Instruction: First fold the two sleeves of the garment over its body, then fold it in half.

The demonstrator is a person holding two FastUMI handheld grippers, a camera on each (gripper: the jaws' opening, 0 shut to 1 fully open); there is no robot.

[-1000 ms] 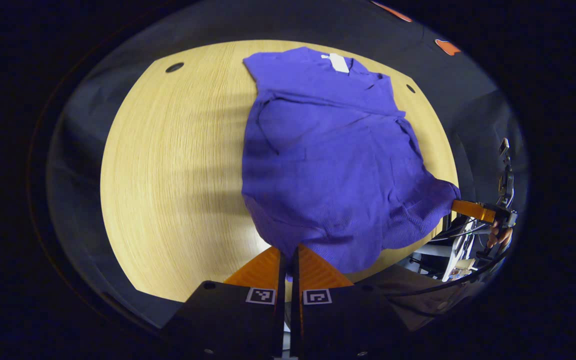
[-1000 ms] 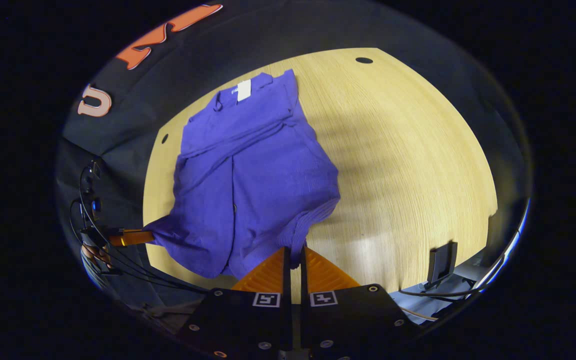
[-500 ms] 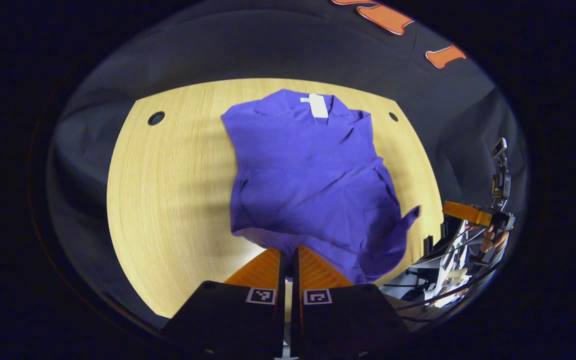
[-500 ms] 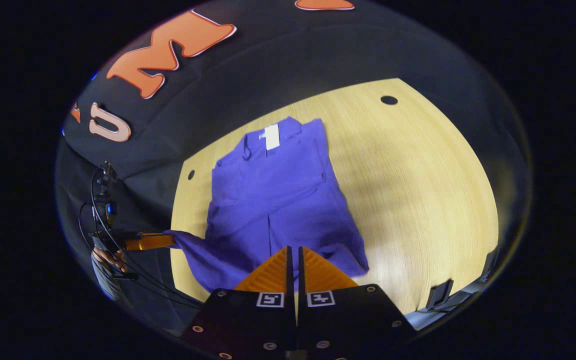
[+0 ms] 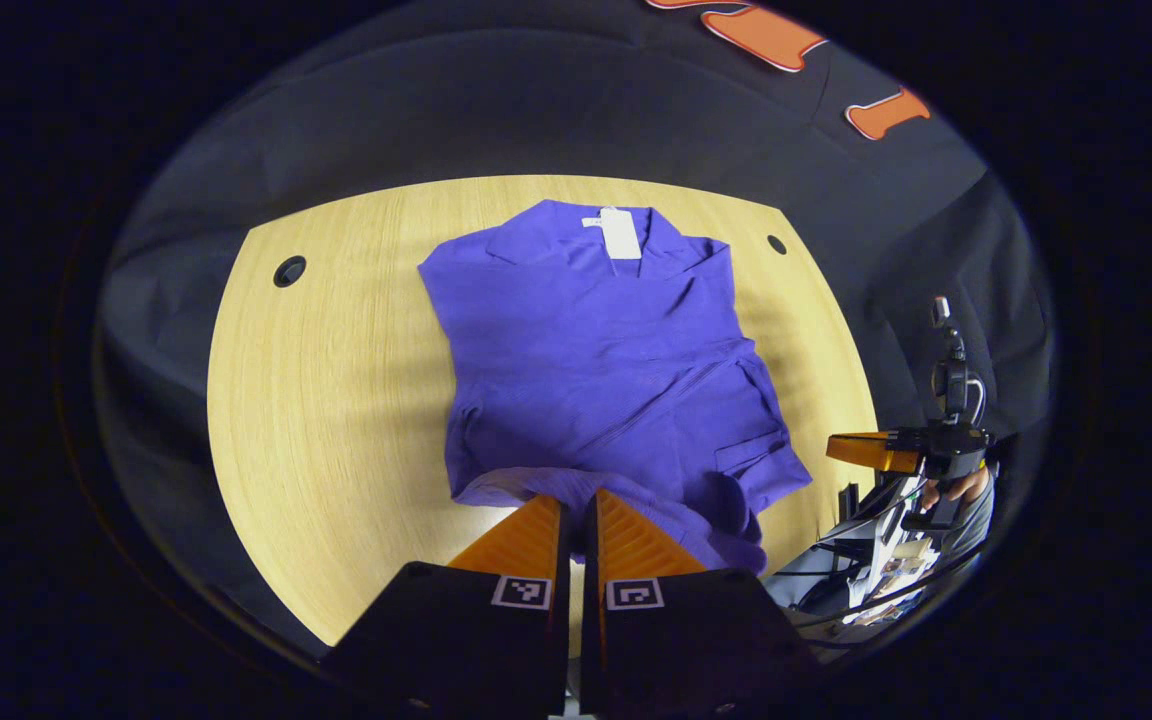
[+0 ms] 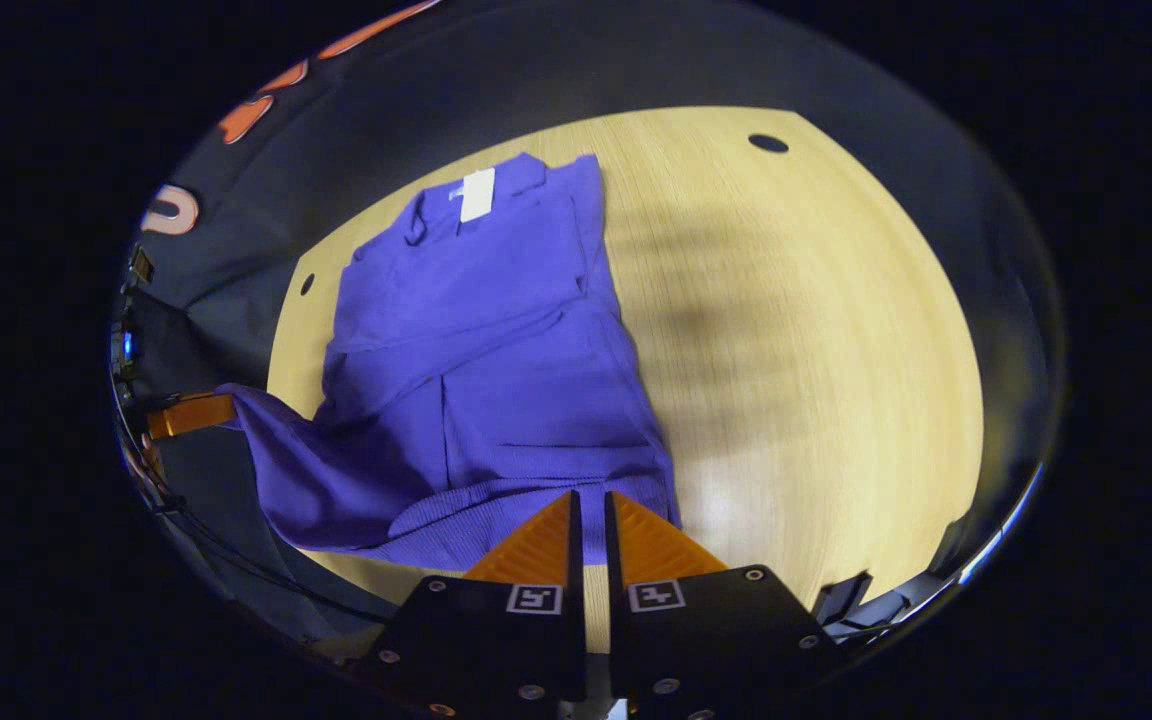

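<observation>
The purple garment (image 5: 596, 370) lies collar-first toward the table's (image 5: 336, 400) far edge, soft, light and limp; the left gripper (image 5: 572, 510) is clamped on its near hem corner, while the right gripper (image 6: 588, 515) appears closed beside the hem, contact uncertain.

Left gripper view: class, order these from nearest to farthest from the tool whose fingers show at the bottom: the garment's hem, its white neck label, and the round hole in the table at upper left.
1. Hem, bunched right at the left tool.
2. Round hole, upper left on the table.
3. White neck label, at the garment's far collar; close to call with the hole.
</observation>
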